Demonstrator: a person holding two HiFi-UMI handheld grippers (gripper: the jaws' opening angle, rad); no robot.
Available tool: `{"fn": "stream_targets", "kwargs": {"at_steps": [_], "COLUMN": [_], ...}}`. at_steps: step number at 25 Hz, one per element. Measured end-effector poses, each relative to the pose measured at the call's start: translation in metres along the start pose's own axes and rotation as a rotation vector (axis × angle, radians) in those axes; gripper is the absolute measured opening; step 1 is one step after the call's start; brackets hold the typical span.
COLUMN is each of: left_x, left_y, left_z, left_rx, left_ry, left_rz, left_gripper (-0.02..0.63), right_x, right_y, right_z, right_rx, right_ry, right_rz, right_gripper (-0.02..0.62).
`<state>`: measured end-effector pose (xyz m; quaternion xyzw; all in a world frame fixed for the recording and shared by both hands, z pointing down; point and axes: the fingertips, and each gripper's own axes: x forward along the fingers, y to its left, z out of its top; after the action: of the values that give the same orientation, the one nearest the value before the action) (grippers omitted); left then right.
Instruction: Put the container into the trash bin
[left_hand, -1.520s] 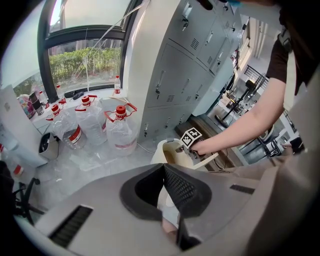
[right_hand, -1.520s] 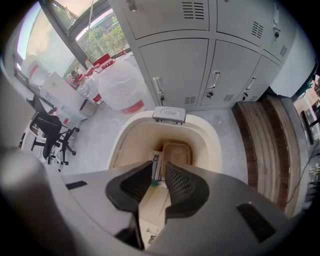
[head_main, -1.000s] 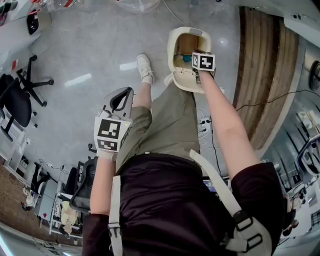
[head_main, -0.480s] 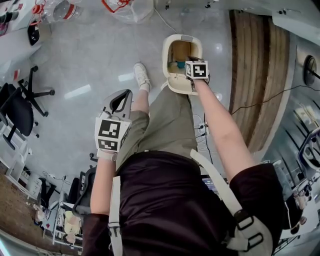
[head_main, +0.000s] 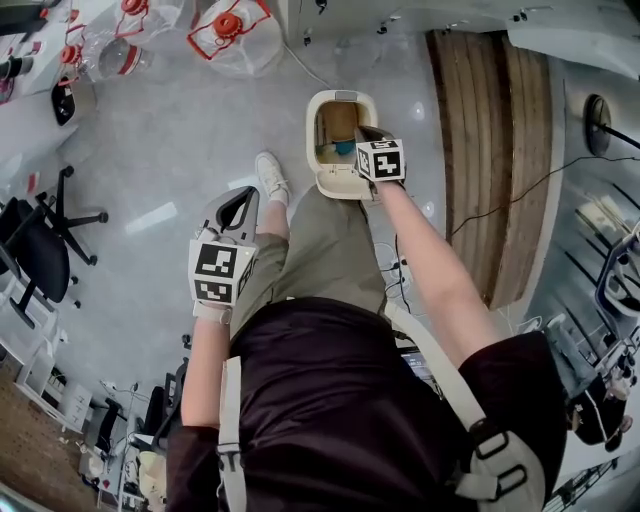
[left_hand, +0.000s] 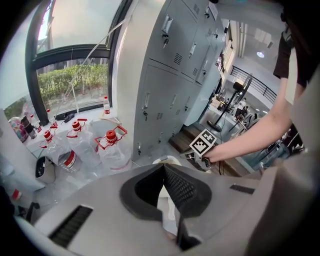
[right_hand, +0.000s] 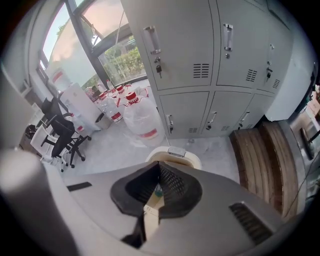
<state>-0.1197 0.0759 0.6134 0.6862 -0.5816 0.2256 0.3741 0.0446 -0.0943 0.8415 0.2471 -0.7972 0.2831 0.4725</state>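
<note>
While the cream trash bin (head_main: 313, 135) stands open on the floor (head_main: 170, 140), the right claw (head_main: 366, 136) hangs over its rim, jaws closed and empty. Beside the person's thigh (head_main: 320, 250), the left claw (head_main: 245, 195) is also closed and empty, and the teal container (head_main: 343, 147) lies inside the bin.

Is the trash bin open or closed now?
Open. The head view looks into the trash bin; its brown inside and a teal item show.

Trash bin (head_main: 335, 183) on floor, water jugs (head_main: 228, 28) beyond it left, wooden platform (head_main: 495, 150) right.
</note>
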Motion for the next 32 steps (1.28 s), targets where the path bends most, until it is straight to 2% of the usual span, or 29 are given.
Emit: {"fn": "stream_targets", "kwargs": {"at_steps": [16, 32], "left_x": [-0.01, -0.028], "left_y": [-0.019, -0.042], "left_z": [0.061, 0.122], "left_rx": [0.087, 0.172], "left_ry": [-0.069, -0.152], "left_rz": [-0.027, -0.078], "left_gripper": [0.008, 0.008], "right_x": [-0.107, -0.245], "right_y": [0.018, 0.04], "right_z": [0.044, 0.106], "right_rx": [0.056, 0.038], "right_ry": [-0.161, -0.423], "right_rz": [0.034, 0.048], "right_gripper": [0.015, 0.014]}}
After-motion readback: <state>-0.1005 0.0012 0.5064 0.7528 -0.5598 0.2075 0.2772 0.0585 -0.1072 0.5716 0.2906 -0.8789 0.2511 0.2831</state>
